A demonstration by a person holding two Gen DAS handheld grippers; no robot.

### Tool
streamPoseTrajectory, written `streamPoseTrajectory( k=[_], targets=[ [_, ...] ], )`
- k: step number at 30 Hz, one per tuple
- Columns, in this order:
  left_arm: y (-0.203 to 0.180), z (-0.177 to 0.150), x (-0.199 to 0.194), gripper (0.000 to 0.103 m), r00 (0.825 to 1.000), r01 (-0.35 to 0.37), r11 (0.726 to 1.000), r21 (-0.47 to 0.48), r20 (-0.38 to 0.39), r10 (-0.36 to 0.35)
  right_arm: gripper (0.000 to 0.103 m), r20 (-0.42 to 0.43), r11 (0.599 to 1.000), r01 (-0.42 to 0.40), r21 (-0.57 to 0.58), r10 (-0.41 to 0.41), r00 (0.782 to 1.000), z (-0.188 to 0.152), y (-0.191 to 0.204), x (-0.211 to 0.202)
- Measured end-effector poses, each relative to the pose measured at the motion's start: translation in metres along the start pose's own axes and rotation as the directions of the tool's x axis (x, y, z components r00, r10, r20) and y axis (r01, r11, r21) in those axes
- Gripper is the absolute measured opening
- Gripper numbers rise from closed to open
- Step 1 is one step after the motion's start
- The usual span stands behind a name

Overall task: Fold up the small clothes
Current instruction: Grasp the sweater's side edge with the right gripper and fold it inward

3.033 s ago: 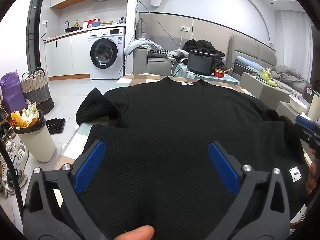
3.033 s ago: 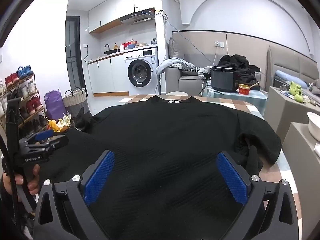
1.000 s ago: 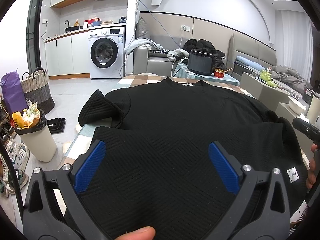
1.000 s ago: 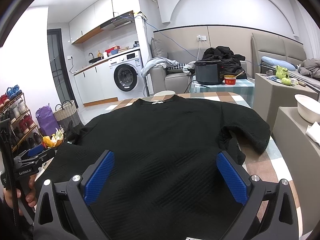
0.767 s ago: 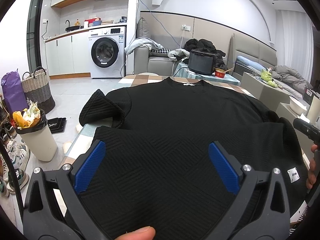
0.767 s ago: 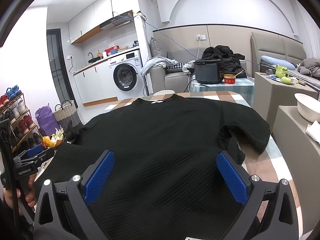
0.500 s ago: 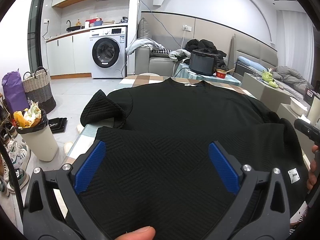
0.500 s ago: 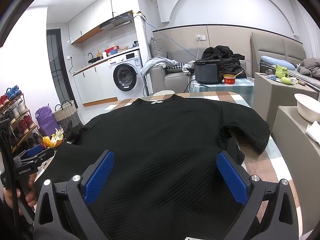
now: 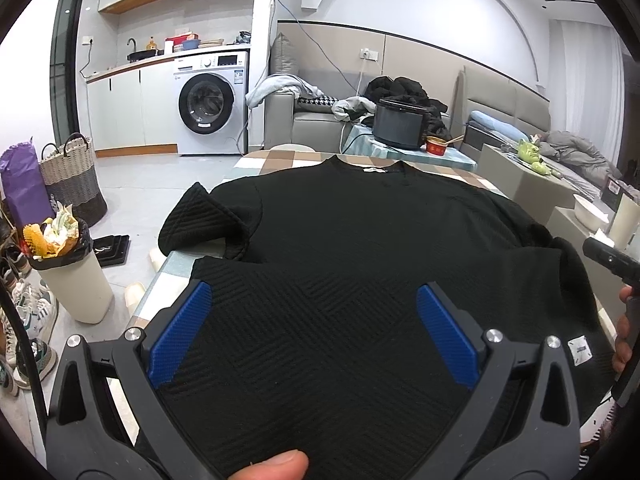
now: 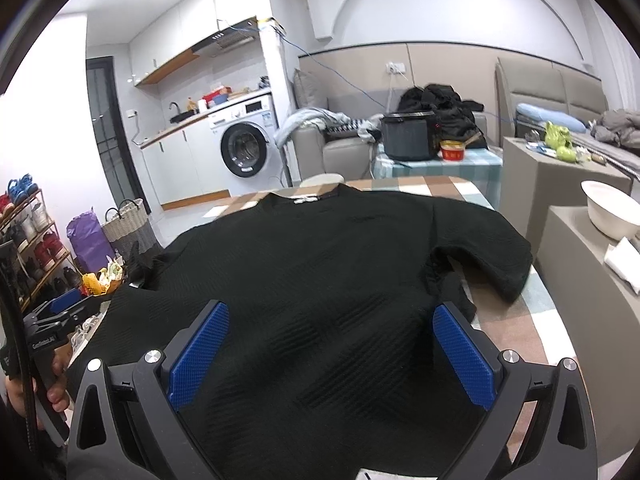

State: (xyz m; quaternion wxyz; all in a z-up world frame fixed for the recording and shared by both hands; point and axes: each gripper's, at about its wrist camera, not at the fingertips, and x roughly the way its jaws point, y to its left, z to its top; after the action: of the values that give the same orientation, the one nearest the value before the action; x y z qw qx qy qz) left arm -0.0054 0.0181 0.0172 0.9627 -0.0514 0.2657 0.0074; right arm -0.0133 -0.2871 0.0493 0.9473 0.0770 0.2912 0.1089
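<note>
Two claws hover low over one black short-sleeved top [image 9: 360, 240], each with its blue-padded fingers spread wide and nothing between them. The left claw [image 9: 312, 312] sits over the near hem on the left side; a fingertip [image 9: 276, 465] of the person shows at the bottom edge of its view. The right claw [image 10: 330, 322] sits over the near hem on the right side. In the right wrist view the left claw appears at the far left, held in a hand [image 10: 52, 384], and its body carries white lettering too small to read surely.

The top lies flat on the counter [image 10: 516, 320], which wears a checked cloth of tan, white and pale blue. Its collar, with a white neck label [image 9: 374, 169], points away from the person. The weave shows a herringbone block pattern. A white tag [image 9: 579, 350] with dark print, not legible, lies near the hem at the right of the left wrist view. The left sleeve [image 9: 200, 220] curls up at the counter edge; the right sleeve [image 10: 492, 260] lies bunched on the cloth.

Beyond stand a washing machine [image 9: 208, 108], a woven basket [image 9: 72, 180], a purple bag [image 9: 20, 188], a full waste bin [image 9: 68, 276], a grey sofa [image 9: 304, 124] with heaped clothes, a dark cooker pot [image 9: 398, 124] and a red bowl [image 9: 436, 146].

Against the frame half a second earlier, the left wrist view is nearly unchanged, while the right wrist view shows the room tilted and the right sleeve nearer.
</note>
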Motion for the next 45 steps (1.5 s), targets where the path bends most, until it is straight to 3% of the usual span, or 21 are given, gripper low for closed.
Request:
streamPoseTrajectory(
  k=[5, 8, 15, 19, 20, 24, 28, 33, 39, 43, 45],
  targets=[
    [0.010, 0.011, 0.001, 0.102, 0.999, 0.043, 0.998, -0.047, -0.016, -0.044, 0.103, -0.057, 0.993, 0.082, 0.081, -0.077, 0.995, 0.009, -0.025, -0.003],
    [0.010, 0.021, 0.009, 0.102, 0.997, 0.070, 0.996, -0.056, -0.031, -0.072, 0.103, -0.091, 0.987, 0.076, 0.139, -0.064, 0.994, 0.014, -0.042, -0.005],
    [0.009, 0.032, 0.035, 0.102, 0.994, 0.052, 0.998, -0.026, -0.098, -0.055, 0.103, -0.135, 0.963, 0.104, 0.248, -0.072, 0.988, 0.023, -0.084, 0.001],
    [0.005, 0.047, 0.056, 0.102, 0.996, 0.014, 0.999, -0.035, -0.087, -0.017, 0.095, -0.183, 0.922, 0.133, 0.365, -0.070, 0.981, 0.027, -0.116, 0.022],
    [0.005, 0.050, 0.061, 0.102, 0.996, 0.007, 0.999, -0.038, -0.084, -0.010, 0.089, -0.197, 0.912, 0.126, 0.390, -0.051, 0.979, 0.027, -0.123, 0.028],
    [0.003, 0.062, 0.076, 0.102, 0.997, -0.020, 1.000, -0.021, -0.075, 0.018, 0.086, -0.212, 0.879, 0.081, 0.470, 0.024, 0.977, 0.024, -0.141, 0.046],
    [0.001, 0.072, 0.083, 0.102, 0.999, -0.015, 1.000, -0.012, -0.052, 0.014, 0.076, -0.212, 0.846, 0.053, 0.530, 0.072, 0.975, 0.024, -0.154, 0.060],
    [-0.007, 0.080, 0.098, 0.098, 0.998, -0.012, 1.000, 0.007, -0.055, 0.013, 0.076, -0.245, 0.783, 0.093, 0.615, 0.077, 0.966, 0.018, -0.174, 0.077],
    [-0.014, 0.088, 0.116, 0.093, 0.997, 0.021, 1.000, 0.005, -0.074, -0.021, 0.075, -0.202, 0.675, 0.079, 0.734, 0.106, 0.974, 0.009, -0.200, 0.090],
    [-0.019, 0.088, 0.127, 0.093, 0.996, 0.032, 0.999, 0.009, -0.086, -0.031, 0.059, -0.156, 0.616, 0.060, 0.785, 0.103, 0.982, 0.013, -0.213, 0.100],
    [-0.022, 0.089, 0.132, 0.093, 0.995, 0.032, 0.999, 0.013, -0.090, -0.031, 0.044, -0.157, 0.619, 0.085, 0.781, 0.063, 0.986, 0.019, -0.216, 0.103]
  ],
)
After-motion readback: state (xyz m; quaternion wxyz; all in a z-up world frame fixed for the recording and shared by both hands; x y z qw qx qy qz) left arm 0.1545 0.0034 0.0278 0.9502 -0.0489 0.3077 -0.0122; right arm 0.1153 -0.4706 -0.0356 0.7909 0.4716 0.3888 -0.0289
